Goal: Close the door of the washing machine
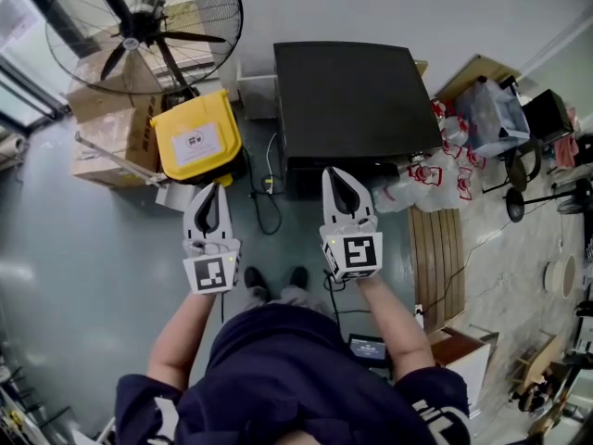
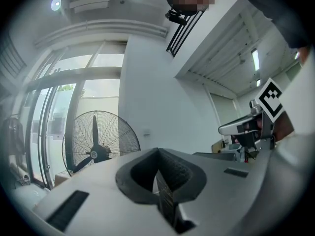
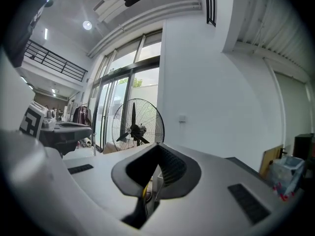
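Head view, with both gripper views. The black, flat-topped washing machine (image 1: 352,109) stands at upper centre, against the white wall (image 3: 221,97). Its door is on the front face, which is hidden below the top's near edge, so its position cannot be read.

The left gripper (image 1: 213,193) and right gripper (image 1: 340,180) are held level at mid-frame in front of the machine. Each has its jaws pressed together, with nothing between them.

Likely hazards:
- A push aimed without sight of the door may miss it.
- The narrow closed tips may skid across the door panel.
- The loose black cables (image 1: 264,202) on the ground between the grippers could snag a foot.

The smooth, glossy grey floor (image 1: 83,276) fills the left of the frame. Around the machine are:
- a large black pedestal fan (image 1: 144,26) and brown cardboard boxes (image 1: 111,128), upper left;
- a yellow lidded plastic bin (image 1: 196,137), left of the machine;
- clear plastic bags with red print (image 1: 426,179) and a slatted wooden bench (image 1: 437,248), right.

Tall glazed windows (image 3: 123,92) light the room.
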Motion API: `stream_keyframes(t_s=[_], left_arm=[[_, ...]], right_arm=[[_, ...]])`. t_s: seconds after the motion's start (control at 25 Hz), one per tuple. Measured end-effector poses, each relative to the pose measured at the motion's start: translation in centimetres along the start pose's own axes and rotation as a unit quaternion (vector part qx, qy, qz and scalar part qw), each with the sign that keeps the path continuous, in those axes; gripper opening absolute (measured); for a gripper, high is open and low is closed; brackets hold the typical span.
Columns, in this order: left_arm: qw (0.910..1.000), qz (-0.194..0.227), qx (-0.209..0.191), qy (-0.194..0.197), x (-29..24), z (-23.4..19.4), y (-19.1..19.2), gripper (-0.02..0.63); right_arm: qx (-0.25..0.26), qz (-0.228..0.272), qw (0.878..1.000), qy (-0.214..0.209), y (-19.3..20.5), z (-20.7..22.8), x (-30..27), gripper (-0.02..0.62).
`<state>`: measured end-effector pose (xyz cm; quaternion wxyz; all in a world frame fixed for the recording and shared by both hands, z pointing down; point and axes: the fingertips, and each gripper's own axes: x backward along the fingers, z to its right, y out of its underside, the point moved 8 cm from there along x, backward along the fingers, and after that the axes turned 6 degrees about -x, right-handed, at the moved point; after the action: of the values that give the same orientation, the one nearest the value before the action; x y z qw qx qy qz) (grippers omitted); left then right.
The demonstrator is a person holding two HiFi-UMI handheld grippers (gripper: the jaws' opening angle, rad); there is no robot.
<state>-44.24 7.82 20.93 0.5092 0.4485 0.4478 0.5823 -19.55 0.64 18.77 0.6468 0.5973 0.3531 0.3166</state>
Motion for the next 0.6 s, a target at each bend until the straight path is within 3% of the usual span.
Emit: stream_keyframes(t_s=[0.6], left_arm=[[0.9999,0.002,-0.009,-0.007,-0.39,-0.41,0.29,0.023]], right_arm=[[0.019,-0.010,1.000,0.020,0.11,0.96,-0.10,0.020]])
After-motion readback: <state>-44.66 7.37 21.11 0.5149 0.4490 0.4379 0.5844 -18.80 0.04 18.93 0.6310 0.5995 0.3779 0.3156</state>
